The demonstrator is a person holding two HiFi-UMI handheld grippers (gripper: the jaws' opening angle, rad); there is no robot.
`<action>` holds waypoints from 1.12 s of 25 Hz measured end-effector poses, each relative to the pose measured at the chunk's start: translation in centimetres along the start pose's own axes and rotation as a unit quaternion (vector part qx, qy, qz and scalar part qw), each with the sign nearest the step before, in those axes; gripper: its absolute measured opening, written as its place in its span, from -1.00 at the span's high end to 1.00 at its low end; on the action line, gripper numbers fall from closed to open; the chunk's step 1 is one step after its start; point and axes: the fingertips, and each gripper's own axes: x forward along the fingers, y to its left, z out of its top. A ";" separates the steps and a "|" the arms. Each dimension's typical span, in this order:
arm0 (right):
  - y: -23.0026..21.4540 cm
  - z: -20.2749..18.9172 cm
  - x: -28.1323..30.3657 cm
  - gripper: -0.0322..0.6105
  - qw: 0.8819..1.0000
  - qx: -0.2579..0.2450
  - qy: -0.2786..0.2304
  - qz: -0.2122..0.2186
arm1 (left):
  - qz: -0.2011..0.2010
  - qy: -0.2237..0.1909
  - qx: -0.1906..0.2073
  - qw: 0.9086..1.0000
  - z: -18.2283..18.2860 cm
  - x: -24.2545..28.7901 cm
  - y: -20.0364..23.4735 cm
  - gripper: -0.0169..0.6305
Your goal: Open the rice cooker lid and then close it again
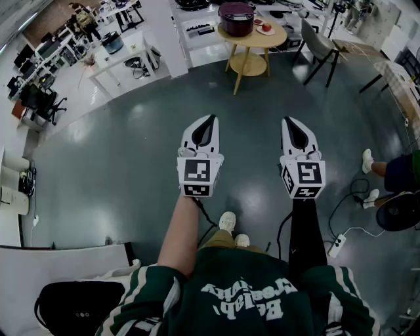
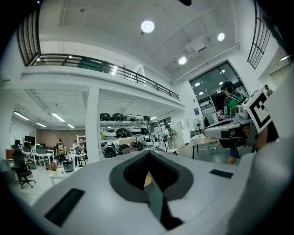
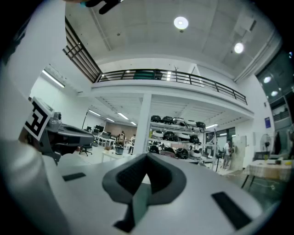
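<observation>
Grey floor [image 1: 125, 157] is spreading under the standing person. The left gripper [image 1: 207, 123] is hovering, jaws pressed together on nothing. Well ahead, the dark rice cooker [image 1: 235, 18] is sitting, lid down, on a round wooden surface [image 1: 244, 39]. The right gripper [image 1: 293, 125] is hovering likewise, closed and empty.
</observation>
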 end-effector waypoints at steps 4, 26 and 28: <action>0.2 0.5 2.2 0.89 1.000 -0.001 0.003 -0.001 | -0.005 -0.002 -0.006 1.000 -0.3 1.8 1.2 0.95; -0.6 1.1 13.9 0.89 0.999 0.028 -0.024 -0.025 | -0.025 0.009 -0.009 1.000 -1.6 12.5 9.3 0.95; -1.3 0.5 14.9 0.89 0.999 0.030 -0.022 -0.025 | -0.026 0.012 -0.010 1.000 -2.0 13.9 9.2 0.95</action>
